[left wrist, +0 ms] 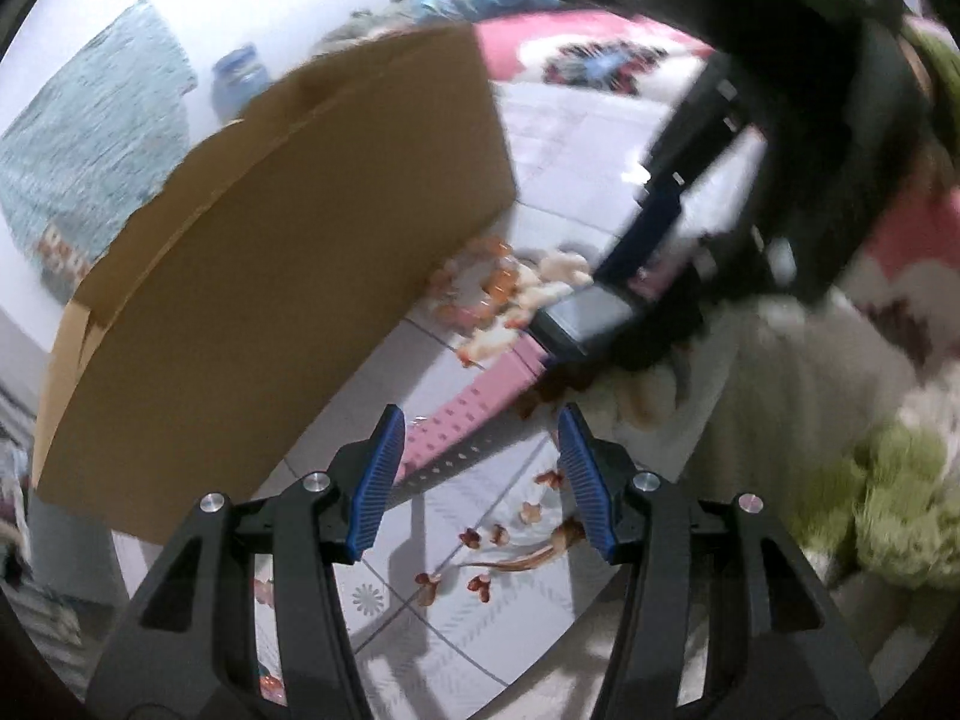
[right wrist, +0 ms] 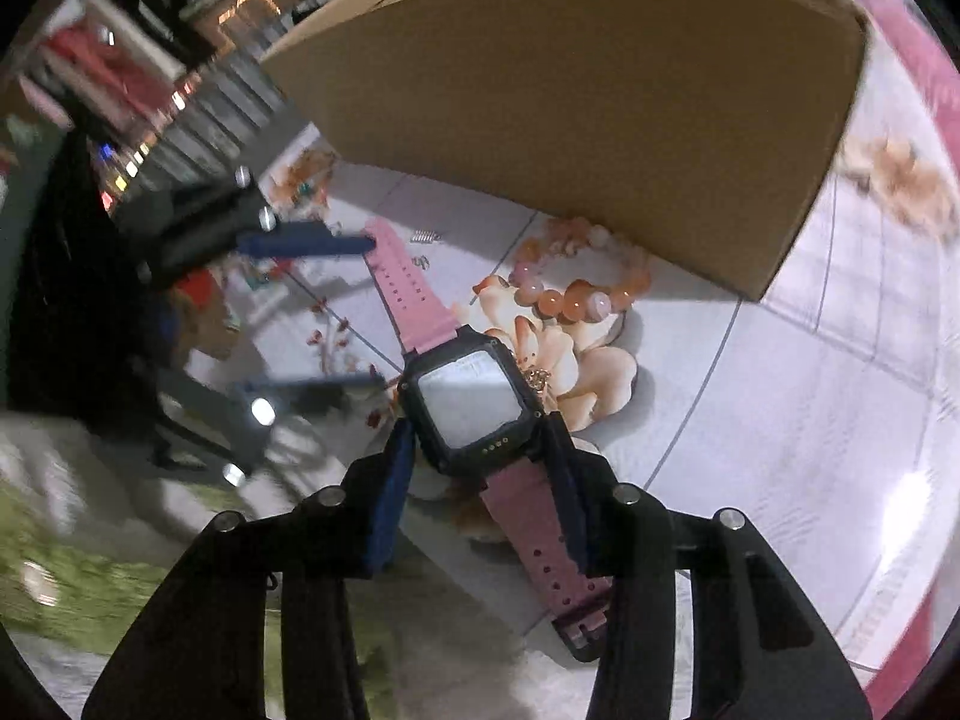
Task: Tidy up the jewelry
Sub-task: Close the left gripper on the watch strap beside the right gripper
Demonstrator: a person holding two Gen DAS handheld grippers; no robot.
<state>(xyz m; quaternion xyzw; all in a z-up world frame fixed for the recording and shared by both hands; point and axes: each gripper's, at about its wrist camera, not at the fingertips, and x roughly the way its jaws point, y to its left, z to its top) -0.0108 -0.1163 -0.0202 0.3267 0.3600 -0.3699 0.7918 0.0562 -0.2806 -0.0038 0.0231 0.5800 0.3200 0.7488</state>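
Right gripper [right wrist: 480,468] jaws straddle watch [right wrist: 471,402] case, pads look touching its sides – strap runs lengthwise between them. Left gripper [left wrist: 474,480] open, empty, over far strap end. Bracelet [right wrist: 579,294] beyond, against box [right wrist: 600,120].

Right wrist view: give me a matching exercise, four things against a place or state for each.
Things:
1. watch
2. bead bracelet
3. cardboard box
4. left claw

Places or states:
A. open, empty, astride the far strap
B. between the right claw pads
C. looms behind the jewelry
D. on the floral cloth beside the box

Pairs: 1-B, 2-D, 3-C, 4-A
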